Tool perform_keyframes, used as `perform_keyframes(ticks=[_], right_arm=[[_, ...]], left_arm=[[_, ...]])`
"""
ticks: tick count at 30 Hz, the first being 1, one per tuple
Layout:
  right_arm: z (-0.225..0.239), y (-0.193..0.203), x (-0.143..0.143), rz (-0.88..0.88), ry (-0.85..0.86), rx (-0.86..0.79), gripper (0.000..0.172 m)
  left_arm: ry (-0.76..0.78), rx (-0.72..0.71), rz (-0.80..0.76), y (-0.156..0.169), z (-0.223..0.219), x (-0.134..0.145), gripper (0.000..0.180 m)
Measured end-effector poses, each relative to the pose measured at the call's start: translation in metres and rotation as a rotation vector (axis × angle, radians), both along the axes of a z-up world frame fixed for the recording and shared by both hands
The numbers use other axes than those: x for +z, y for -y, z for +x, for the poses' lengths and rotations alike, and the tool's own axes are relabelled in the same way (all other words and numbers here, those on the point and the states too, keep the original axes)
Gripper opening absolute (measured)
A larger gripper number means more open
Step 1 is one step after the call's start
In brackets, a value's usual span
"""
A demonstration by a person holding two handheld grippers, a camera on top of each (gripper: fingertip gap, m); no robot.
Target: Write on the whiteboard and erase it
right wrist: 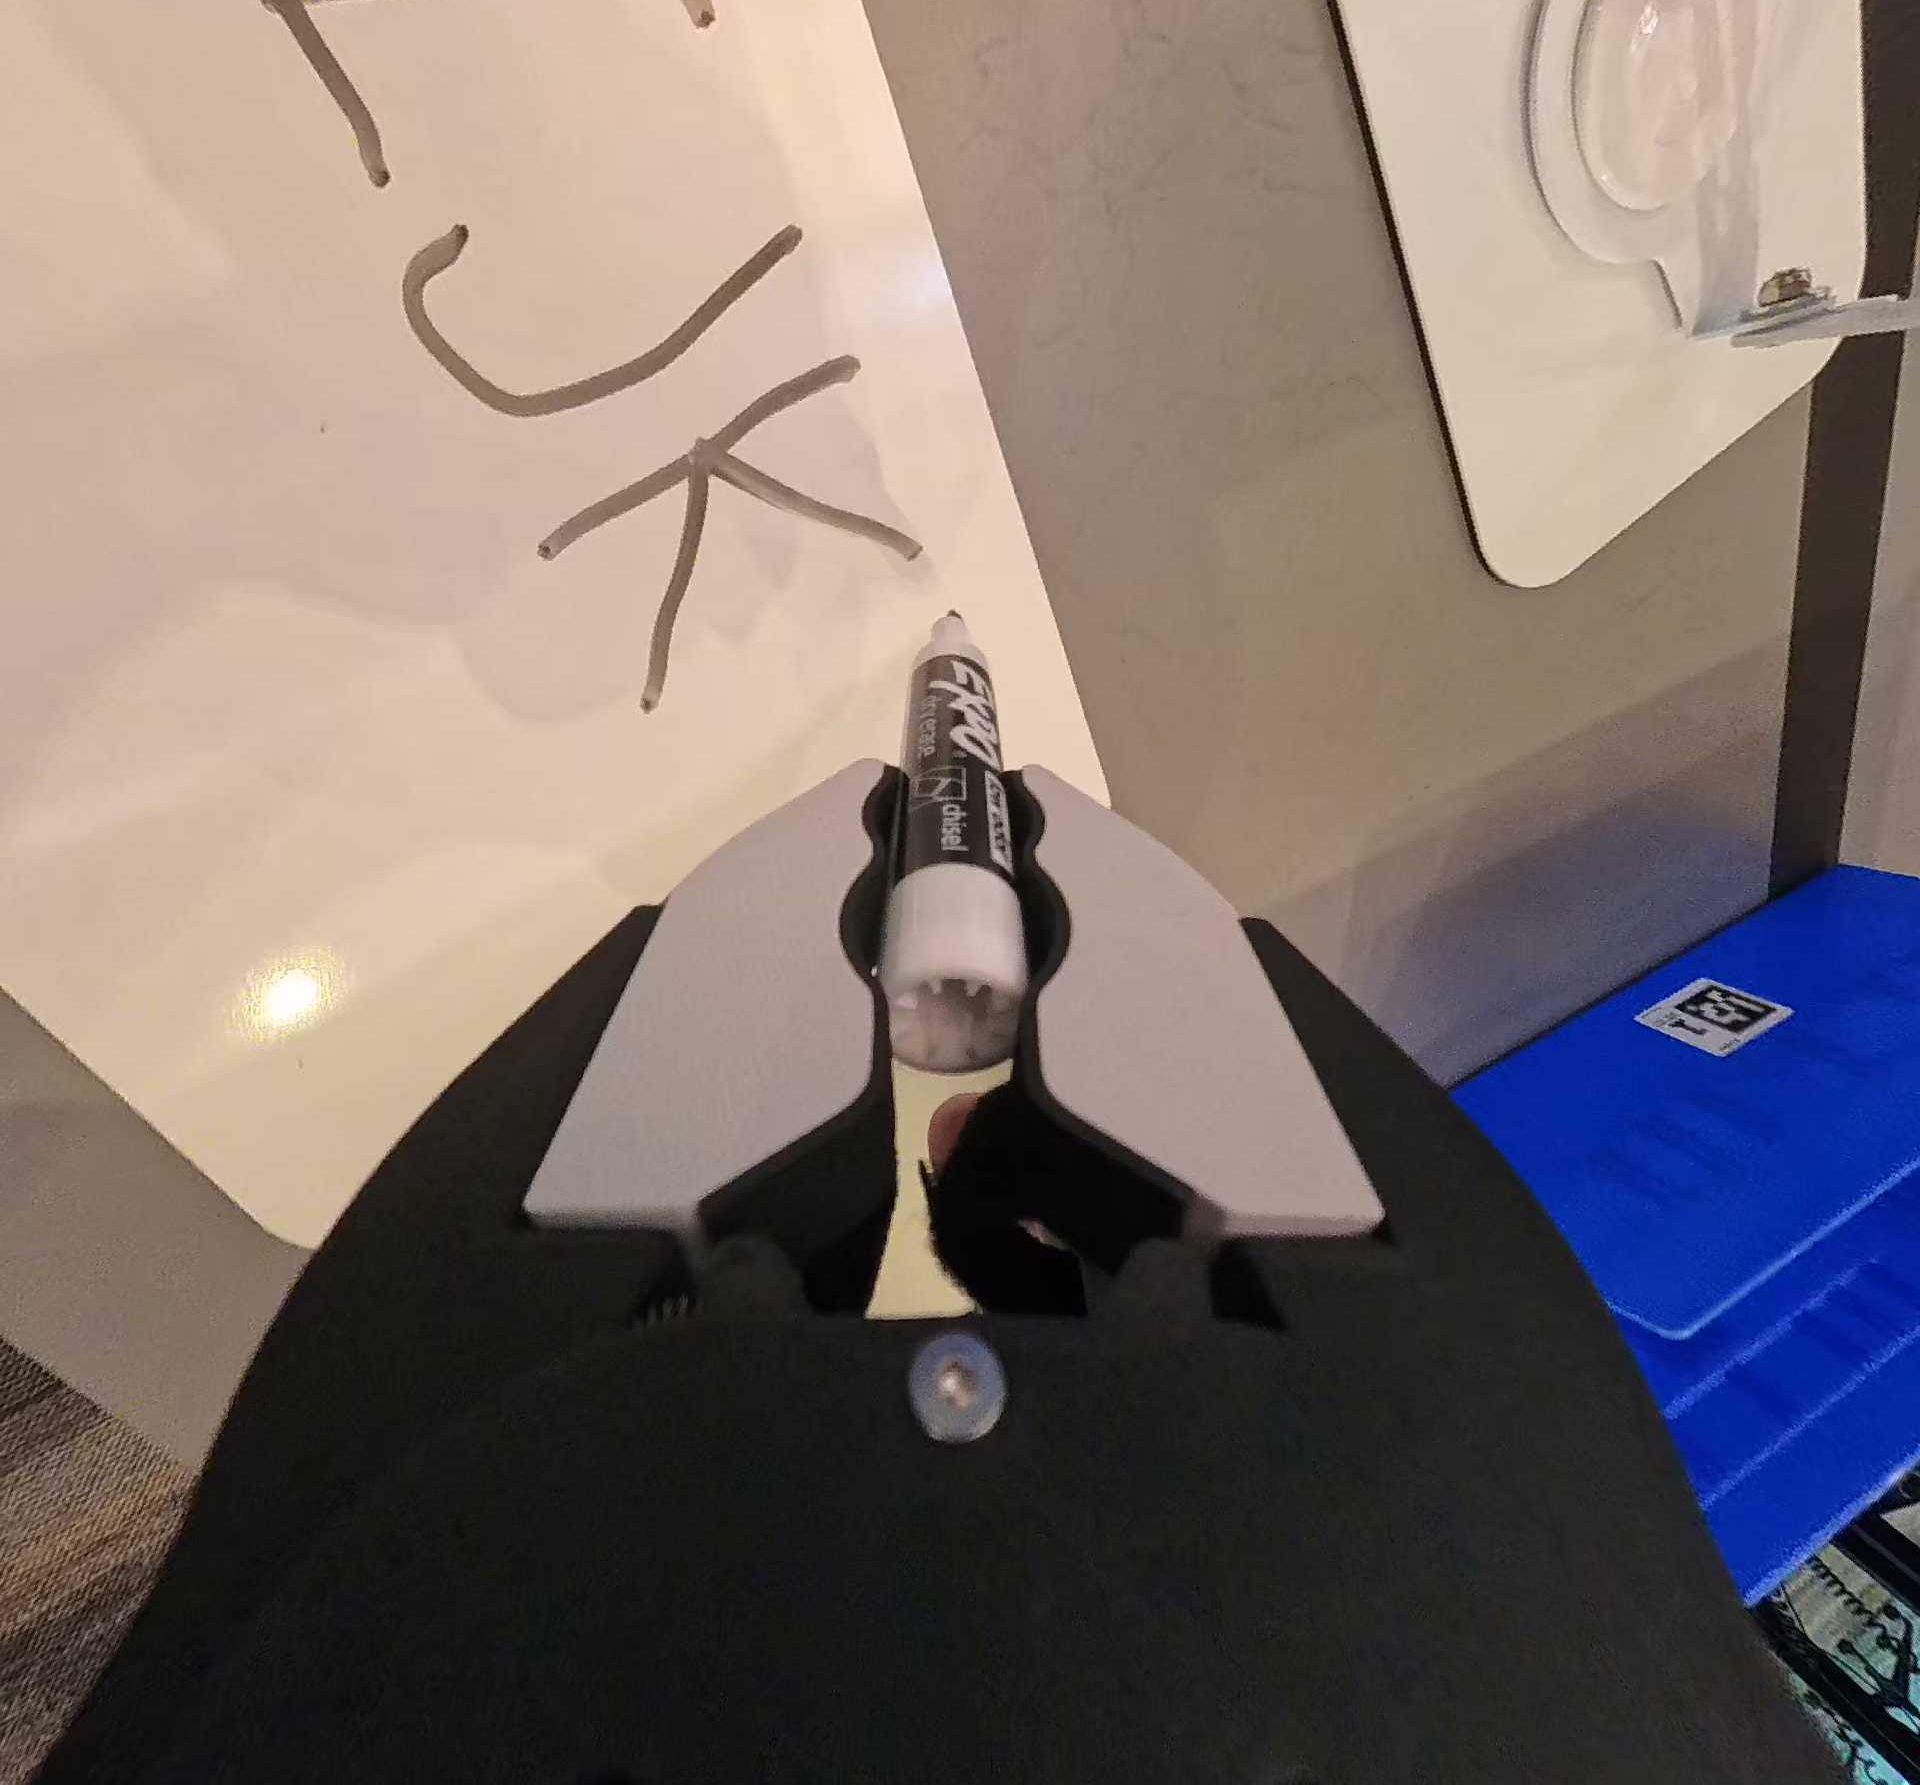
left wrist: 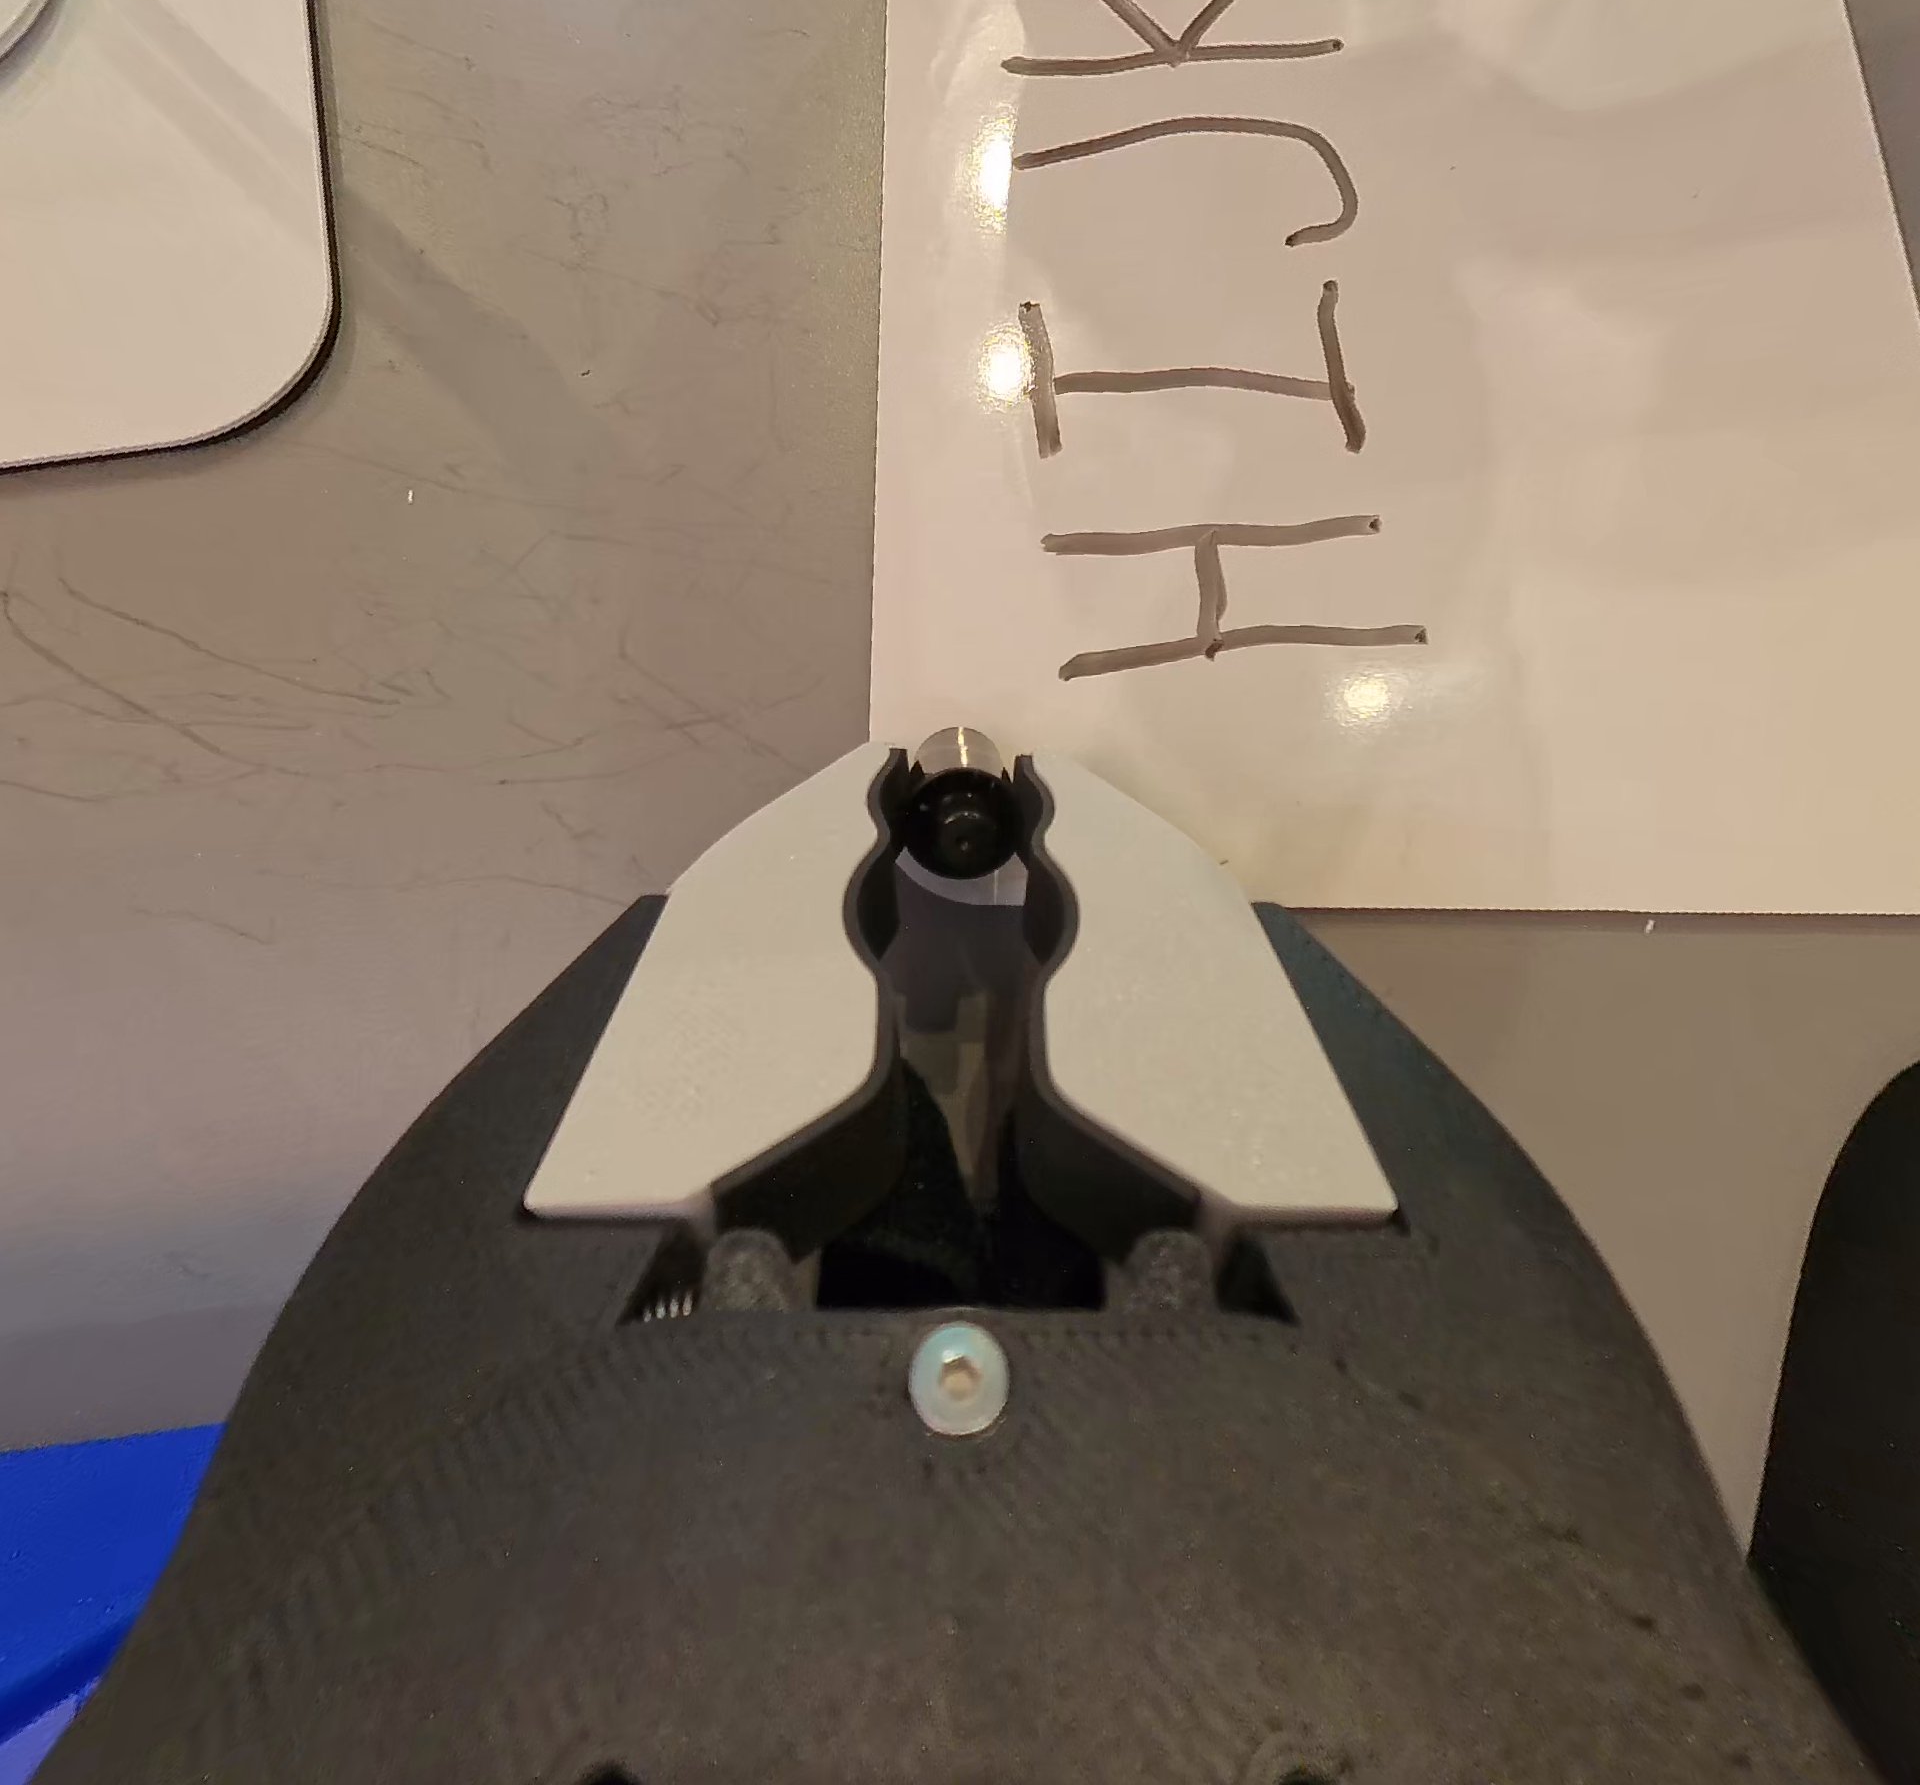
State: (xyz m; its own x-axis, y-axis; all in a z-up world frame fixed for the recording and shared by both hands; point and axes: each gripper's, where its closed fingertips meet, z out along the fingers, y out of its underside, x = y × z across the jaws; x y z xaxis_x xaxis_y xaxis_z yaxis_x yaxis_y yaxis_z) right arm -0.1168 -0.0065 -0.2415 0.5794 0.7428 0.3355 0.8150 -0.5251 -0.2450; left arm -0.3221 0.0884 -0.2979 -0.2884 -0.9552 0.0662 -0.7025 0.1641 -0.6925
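Note:
A white whiteboard (left wrist: 1558,509) lies on the grey table, with several grey hand-drawn letters (left wrist: 1195,385) on it. My left gripper (left wrist: 958,771) is shut on a short black cap-like cylinder (left wrist: 954,826), seen end-on, at the board's near left corner. In the right wrist view my right gripper (right wrist: 951,785) is shut on a black-and-white marker (right wrist: 938,727). Its uncapped tip (right wrist: 949,619) points at the whiteboard (right wrist: 260,675), close to the last letter (right wrist: 707,499). I cannot tell whether the tip touches the board.
A white pad with a round white base sits on the grey table (left wrist: 540,405) at the far left (left wrist: 135,177); it also shows at the right wrist view's upper right (right wrist: 1507,208). A blue box (right wrist: 1714,1133) stands at the right. A dark shape (left wrist: 1849,1340) is at the left view's right edge. There is about 25 cm between the tips of the two grippers. Measured from the fingertips, the last letter (right wrist: 707,499) is 8 cm or so from the right gripper and 15 cm from the left.

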Motion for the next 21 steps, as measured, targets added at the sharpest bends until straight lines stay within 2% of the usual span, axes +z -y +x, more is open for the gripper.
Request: perform_keyframes(ticks=[13,21], right_arm=[[-0.001,-0.002,-0.009,-0.026,0.010,0.008,0.020],[-0.004,0.016,-0.008,-0.055,0.020,0.019,0.020]], left_arm=[[0.000,0.000,-0.002,0.000,0.000,0.000,0.021],[0.000,0.000,-0.003,0.000,0.000,0.000,0.021]])
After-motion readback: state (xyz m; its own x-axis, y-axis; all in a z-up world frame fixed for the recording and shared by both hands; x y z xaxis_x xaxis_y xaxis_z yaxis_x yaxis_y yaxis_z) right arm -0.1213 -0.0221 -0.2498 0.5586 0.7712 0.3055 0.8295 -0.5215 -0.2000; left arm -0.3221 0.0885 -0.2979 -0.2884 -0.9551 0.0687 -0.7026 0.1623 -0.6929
